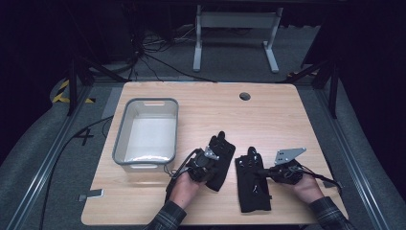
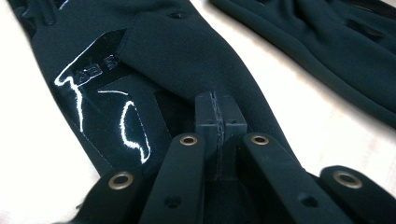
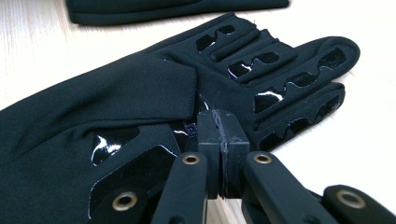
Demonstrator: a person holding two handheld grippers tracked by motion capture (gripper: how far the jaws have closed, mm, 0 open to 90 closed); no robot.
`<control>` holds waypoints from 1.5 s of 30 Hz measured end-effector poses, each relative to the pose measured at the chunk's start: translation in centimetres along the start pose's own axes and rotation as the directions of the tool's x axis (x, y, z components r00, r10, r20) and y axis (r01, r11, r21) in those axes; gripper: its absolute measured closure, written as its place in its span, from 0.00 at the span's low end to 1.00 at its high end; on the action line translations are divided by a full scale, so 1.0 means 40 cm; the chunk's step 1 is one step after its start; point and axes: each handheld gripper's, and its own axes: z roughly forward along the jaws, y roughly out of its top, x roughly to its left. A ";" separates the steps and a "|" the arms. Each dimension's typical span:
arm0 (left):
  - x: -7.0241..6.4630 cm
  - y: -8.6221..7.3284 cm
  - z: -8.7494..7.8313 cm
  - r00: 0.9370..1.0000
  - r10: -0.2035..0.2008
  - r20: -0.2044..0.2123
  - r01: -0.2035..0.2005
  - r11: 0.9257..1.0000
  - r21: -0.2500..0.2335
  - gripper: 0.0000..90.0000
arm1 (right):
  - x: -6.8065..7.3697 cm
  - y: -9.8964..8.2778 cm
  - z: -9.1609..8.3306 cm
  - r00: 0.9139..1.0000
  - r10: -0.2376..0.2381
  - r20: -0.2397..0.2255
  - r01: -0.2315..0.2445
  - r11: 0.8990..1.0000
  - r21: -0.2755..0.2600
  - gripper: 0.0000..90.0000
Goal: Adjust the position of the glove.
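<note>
Two black gloves with glossy grip patches lie on the wooden table. The left glove lies slanted, fingers pointing away. My left gripper is shut, its tips resting on this glove's palm near the thumb fold. The right glove lies flat with its cuff toward the front edge. My right gripper comes in from the right, shut, tips against this glove's palm below the fingers. Whether either pinches fabric is unclear. Each gripper view shows the other glove's edge.
A grey plastic bin stands on the left part of the table, close to the left glove. A round cable hole sits near the table's far edge. A small grey tag lies at the front left corner.
</note>
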 end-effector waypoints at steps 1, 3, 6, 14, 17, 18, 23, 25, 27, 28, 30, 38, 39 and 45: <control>-0.009 -0.005 -0.001 1.000 0.004 0.010 -0.004 1.000 -0.002 0.99 | -0.003 -0.005 -0.006 1.000 0.003 0.004 -0.003 1.000 0.001 1.00; -0.016 -0.009 0.000 1.000 0.003 0.019 -0.002 1.000 -0.007 0.99 | -0.004 -0.007 -0.009 1.000 0.004 0.007 -0.004 1.000 0.004 1.00; -0.044 -0.013 0.008 0.998 0.016 0.065 -0.015 1.000 -0.012 0.99 | -0.008 -0.018 -0.023 1.000 0.007 0.027 -0.007 1.000 0.013 1.00; -0.081 -0.008 0.027 0.991 0.053 0.119 -0.051 0.998 -0.021 0.99 | -0.012 -0.037 -0.043 0.999 0.010 0.043 -0.011 1.000 0.015 1.00; -0.076 -0.010 0.012 0.994 0.051 0.093 -0.048 0.998 -0.037 0.95 | -0.014 -0.037 -0.044 0.999 0.011 0.041 -0.012 1.000 0.014 1.00; -0.072 -0.013 0.004 0.996 0.043 0.079 -0.039 0.998 -0.049 0.93 | -0.015 -0.037 -0.044 0.999 0.011 0.041 -0.012 1.000 0.013 1.00; -0.040 -0.040 -0.034 0.999 -0.015 0.029 0.017 0.998 -0.067 0.77 | -0.016 -0.036 -0.044 0.999 0.012 0.041 -0.012 1.000 0.012 1.00; -0.031 -0.052 -0.041 0.999 -0.038 0.011 0.038 0.997 -0.061 0.70 | -0.016 -0.036 -0.044 0.999 0.010 0.041 -0.011 1.000 0.013 1.00; -0.028 -0.058 -0.041 0.999 -0.050 0.007 0.051 0.996 -0.067 0.67 | -0.016 -0.036 -0.044 0.999 0.011 0.041 -0.011 1.000 0.012 1.00; -0.027 -0.062 -0.041 0.998 -0.061 0.000 0.061 0.996 -0.064 0.63 | -0.015 -0.036 -0.045 0.999 0.012 0.043 -0.013 1.000 0.012 1.00; -0.023 -0.068 -0.037 0.997 -0.082 -0.014 0.081 0.995 -0.057 0.54 | -0.016 -0.035 -0.047 0.999 0.012 0.045 -0.013 1.000 0.011 1.00; -0.014 -0.067 -0.017 0.994 -0.102 -0.039 0.099 0.992 -0.075 0.53 | -0.016 -0.035 -0.045 0.999 0.009 0.044 -0.010 1.000 0.014 1.00; -0.016 -0.065 -0.016 0.994 -0.097 -0.042 0.094 0.993 -0.074 0.56 | -0.016 -0.036 -0.044 0.999 0.009 0.045 -0.010 1.000 0.014 1.00; -0.014 -0.062 -0.011 0.995 -0.082 -0.058 0.078 0.994 -0.073 0.86 | -0.016 -0.036 -0.043 0.999 0.008 0.045 -0.008 1.000 0.015 1.00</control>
